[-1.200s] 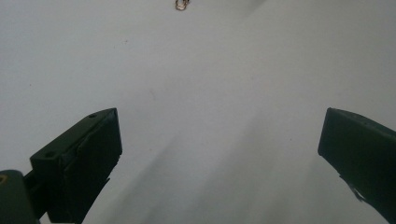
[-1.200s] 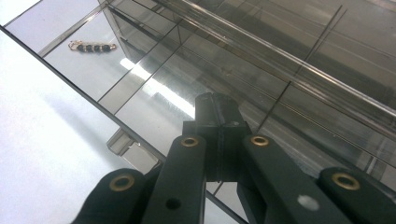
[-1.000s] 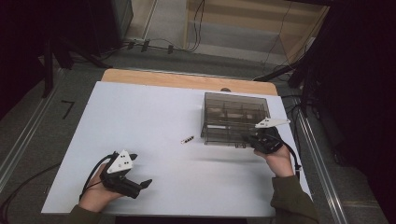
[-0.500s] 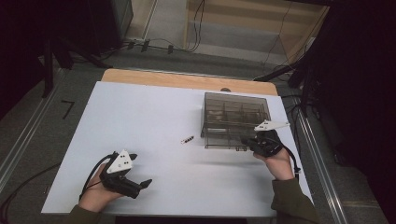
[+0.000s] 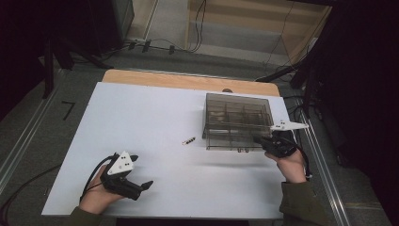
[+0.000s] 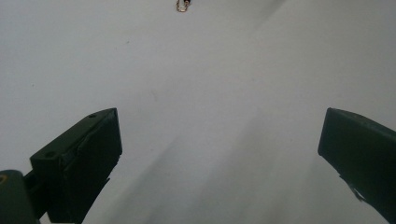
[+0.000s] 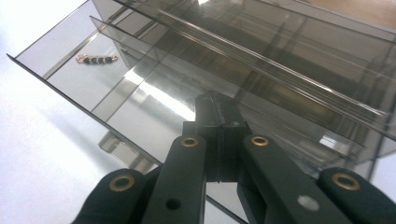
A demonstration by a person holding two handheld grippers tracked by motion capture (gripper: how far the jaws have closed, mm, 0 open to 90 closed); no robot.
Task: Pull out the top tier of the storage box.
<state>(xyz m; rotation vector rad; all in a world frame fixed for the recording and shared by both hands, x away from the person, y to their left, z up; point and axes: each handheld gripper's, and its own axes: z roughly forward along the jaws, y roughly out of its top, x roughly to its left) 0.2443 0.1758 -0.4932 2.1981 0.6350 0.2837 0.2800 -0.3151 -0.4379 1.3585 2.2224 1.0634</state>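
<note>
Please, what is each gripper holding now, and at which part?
The right gripper is shut on the front edge of the smoky plastic drawer. The left gripper is open over the table, holding nothing.

Smoky translucent plastic compartment box [image 5: 237, 121] with inner dividers, upright near right edge of white surface [image 5: 141, 117], small dark beaded trinket [image 5: 188, 140] lying just left of it

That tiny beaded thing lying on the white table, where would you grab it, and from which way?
The small beaded piece lies flat and alone on the table, left of the smoky plastic box. Probably best to come straight down from above and pinch across its narrow middle, jaws on its two long sides. The open left gripper is free for that.
</note>
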